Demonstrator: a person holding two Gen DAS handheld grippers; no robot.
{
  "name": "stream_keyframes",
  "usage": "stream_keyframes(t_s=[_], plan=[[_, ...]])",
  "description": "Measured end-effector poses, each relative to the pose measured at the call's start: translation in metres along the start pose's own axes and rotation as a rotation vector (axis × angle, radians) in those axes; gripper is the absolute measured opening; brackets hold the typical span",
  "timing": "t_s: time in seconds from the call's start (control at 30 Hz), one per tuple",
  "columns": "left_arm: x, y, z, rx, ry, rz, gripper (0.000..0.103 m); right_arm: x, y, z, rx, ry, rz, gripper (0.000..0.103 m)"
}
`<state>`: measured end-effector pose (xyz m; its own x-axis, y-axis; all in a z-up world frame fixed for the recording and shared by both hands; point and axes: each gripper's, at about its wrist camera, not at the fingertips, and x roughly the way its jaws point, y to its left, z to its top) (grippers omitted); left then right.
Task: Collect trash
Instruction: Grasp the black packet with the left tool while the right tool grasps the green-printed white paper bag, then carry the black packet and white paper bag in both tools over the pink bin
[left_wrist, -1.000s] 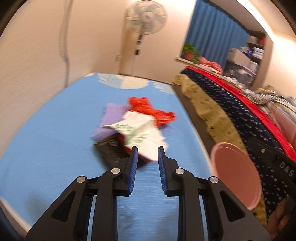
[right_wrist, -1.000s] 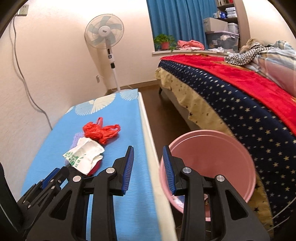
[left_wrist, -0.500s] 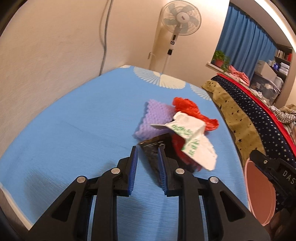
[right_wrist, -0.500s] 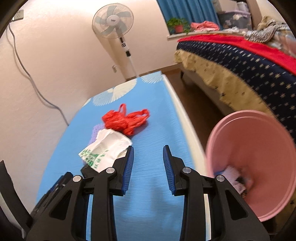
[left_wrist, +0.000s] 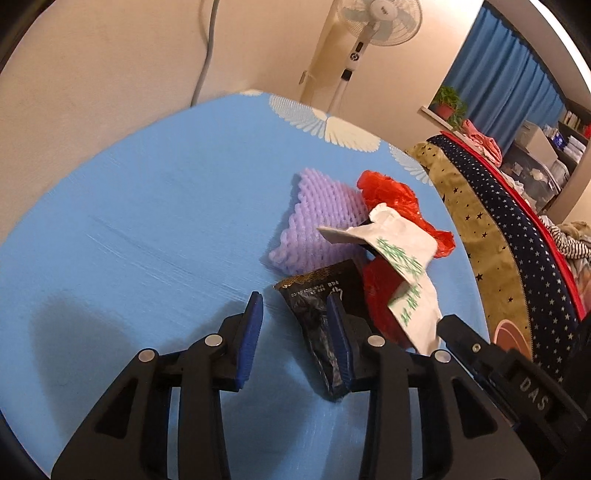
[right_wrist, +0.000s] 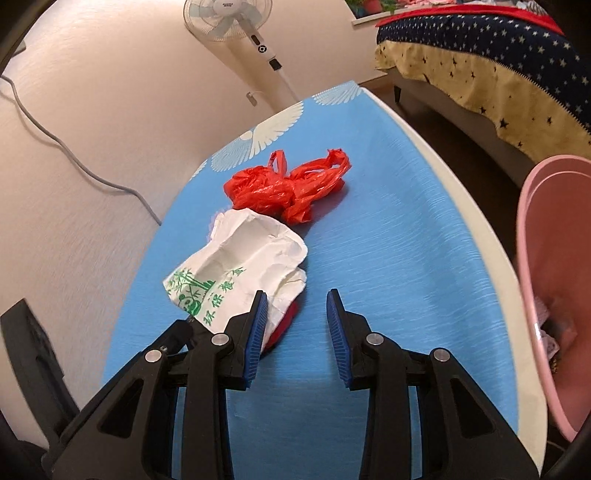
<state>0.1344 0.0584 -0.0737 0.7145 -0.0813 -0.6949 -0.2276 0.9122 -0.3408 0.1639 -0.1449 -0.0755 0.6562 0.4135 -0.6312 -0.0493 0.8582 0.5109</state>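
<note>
Bare blue tabletop (right_wrist: 399, 258) lies open ahead of my right gripper (right_wrist: 295, 325); the white paper bag (right_wrist: 243, 266) and red plastic bag (right_wrist: 288, 188) crowd its left.

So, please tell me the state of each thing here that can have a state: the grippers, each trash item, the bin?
Left gripper: jaws opening, black wrapper partly between them, not pressed.
Right gripper: open, empty.
Black wrapper: flat on the blue cloth.
White paper bag: crumpled.
Red plastic bag: crumpled, on the cloth.
Purple foam net: lying on the cloth.
Pink bin: open, some trash inside.
</note>
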Motion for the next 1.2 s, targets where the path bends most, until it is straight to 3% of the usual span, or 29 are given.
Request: stream_keyframes(t_s=[0.3,0.47,0.73,1.03,1.2], plan=[[0.014,-0.014,-0.002,0.036,0.045,-0.053,0.036,0.005,-0.006,0.001,0.042,0.018,0.055,0.035],[0.011,-0.013,-0.003,0.029,0.039,-0.065,0.024,0.004,-0.004,-0.001,0.045,0.03,0.098,0.035],[-0.007,-0.018,0.0,0.054,-0.008,-0.075,0.013,-0.014,0.01,0.0,-0.02,-0.007,0.109,0.005],[-0.038,-0.019,0.004,0.068,-0.064,-0.076,0.004,-0.055,0.02,0.004,-0.077,-0.097,0.113,0.001],[-0.06,-0.021,0.005,0.094,-0.1,-0.068,0.004,-0.084,0.019,0.005,-0.095,-0.156,0.074,0.001]])
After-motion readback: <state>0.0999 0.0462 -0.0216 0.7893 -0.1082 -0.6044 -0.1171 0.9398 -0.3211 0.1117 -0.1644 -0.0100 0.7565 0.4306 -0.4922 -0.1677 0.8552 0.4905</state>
